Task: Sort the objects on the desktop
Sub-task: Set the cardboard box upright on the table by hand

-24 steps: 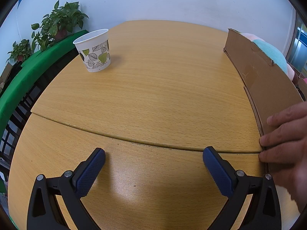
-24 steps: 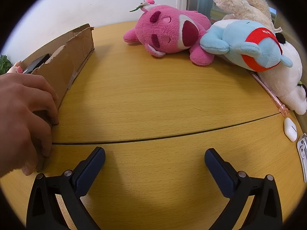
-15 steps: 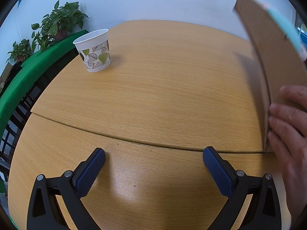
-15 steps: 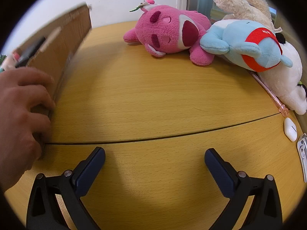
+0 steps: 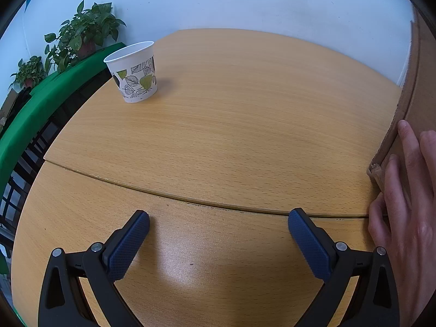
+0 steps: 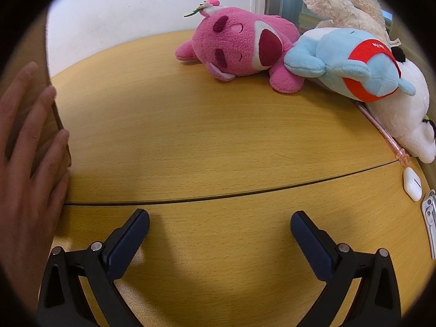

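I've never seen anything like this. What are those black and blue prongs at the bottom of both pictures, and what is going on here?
There is no robot here. A person works with two hand-held grasping tools, each carrying a wide-angle camera that looks out along its two blue-padded fingers. One picture comes from the left tool, the other from the right tool. Both tools are open and hold nothing.

Both look across one wooden table. The left view shows a leaf-printed paper cup and potted plants beyond the table's edge. The right view shows a pink plush, a blue plush, a white plush, a pink pen and a small white case.

Between the tools, a bare hand holds a cardboard box tipped up on its end.
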A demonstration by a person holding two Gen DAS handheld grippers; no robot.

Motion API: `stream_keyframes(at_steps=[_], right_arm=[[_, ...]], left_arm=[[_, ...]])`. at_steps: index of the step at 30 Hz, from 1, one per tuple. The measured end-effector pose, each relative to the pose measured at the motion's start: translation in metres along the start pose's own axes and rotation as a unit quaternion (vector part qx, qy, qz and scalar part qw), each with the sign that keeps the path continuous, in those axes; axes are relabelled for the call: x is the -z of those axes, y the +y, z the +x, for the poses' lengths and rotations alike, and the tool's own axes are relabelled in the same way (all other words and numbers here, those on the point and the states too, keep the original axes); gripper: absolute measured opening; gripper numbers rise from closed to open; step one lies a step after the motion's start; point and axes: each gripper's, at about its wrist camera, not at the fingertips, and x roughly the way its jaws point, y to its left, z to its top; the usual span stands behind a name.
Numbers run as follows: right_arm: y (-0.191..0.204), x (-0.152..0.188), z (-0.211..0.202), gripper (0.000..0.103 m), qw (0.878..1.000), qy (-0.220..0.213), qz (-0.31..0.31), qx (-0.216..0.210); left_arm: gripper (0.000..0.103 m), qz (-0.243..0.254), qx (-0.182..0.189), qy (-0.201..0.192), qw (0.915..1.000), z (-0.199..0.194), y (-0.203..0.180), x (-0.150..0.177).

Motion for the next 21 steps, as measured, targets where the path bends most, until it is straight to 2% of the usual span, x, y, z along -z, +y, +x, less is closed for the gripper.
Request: stream_keyframes(at_steps=[21], right_arm=[[-0.0001, -0.0025, -0.0027, 0.103, 1.000, 0.002, 0.000, 0.001]], left_arm=[[0.103, 0.000, 0.000, 0.000, 1.0000, 0.0000, 0.0007, -0.0002]])
